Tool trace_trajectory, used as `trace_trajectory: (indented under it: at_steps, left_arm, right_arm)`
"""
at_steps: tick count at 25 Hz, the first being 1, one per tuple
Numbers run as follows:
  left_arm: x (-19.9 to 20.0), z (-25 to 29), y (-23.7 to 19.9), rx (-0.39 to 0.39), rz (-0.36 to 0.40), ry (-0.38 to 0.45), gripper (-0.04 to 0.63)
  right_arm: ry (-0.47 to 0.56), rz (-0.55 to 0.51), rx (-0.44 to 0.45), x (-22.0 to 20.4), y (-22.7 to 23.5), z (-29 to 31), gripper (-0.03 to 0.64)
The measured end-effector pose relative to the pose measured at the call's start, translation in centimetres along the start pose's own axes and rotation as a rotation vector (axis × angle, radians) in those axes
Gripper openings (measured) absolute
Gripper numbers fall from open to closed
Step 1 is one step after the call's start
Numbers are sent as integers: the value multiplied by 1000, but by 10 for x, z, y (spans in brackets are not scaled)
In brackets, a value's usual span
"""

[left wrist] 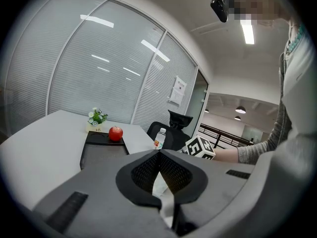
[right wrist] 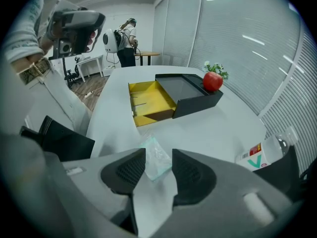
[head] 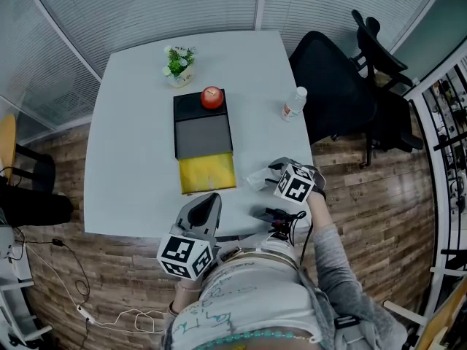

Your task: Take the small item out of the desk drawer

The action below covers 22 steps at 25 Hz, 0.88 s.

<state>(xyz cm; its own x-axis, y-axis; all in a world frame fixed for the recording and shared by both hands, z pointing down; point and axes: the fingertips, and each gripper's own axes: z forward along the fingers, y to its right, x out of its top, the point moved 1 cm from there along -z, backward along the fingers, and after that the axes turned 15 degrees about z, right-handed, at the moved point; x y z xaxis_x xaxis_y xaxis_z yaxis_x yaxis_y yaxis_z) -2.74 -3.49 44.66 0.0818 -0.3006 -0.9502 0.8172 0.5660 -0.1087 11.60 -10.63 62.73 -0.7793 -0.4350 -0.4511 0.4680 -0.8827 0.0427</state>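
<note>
Right gripper view: right tongs (right wrist: 158,151) are standing spread, pads clear of everything. A small clear packet (right wrist: 156,165) is lying flat on the white counter (right wrist: 218,128), showing in the gap between the pads but not pinched. At 12 o'clock from it the yellow drawer (right wrist: 148,100) is sitting pulled out of the black drawer box (right wrist: 190,95), and I am seeing no other loose item in it. An apple (right wrist: 212,81) is resting on top of the box.

Head view: the packet is lying just off the drawer's front corner, at about 4 o'clock from it, with the right tongs hanging just beside it at 4 o'clock. A water bottle (head: 295,103) is standing well apart, at 1 o'clock.

Left gripper view: left tongs (left wrist: 158,152) are pressed together, holding nothing, pointing across the counter.

Judgement: the item is looking out and set down, so the step in hand is clearing away.
- Keeping the pads wide.
- Rising straight up, not sliding sideways; thin film is likely clinging or skating if brushed.
- Checking that no corner is riding up with a pad.
- Left tongs are needing no part in this.
</note>
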Motion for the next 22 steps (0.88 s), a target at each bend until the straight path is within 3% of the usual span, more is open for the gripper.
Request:
trace_trajectory:
  at_steps: [17,22]
  left_arm:
    - [-1,2,-2,0,-7,-5,-3]
    - [-1,3,-3,0,-8,-5,-3]
  right_arm:
    - [-19,19,-20,-10,5,-4,153]
    - [-29,13,-16,-13,3,-4,105]
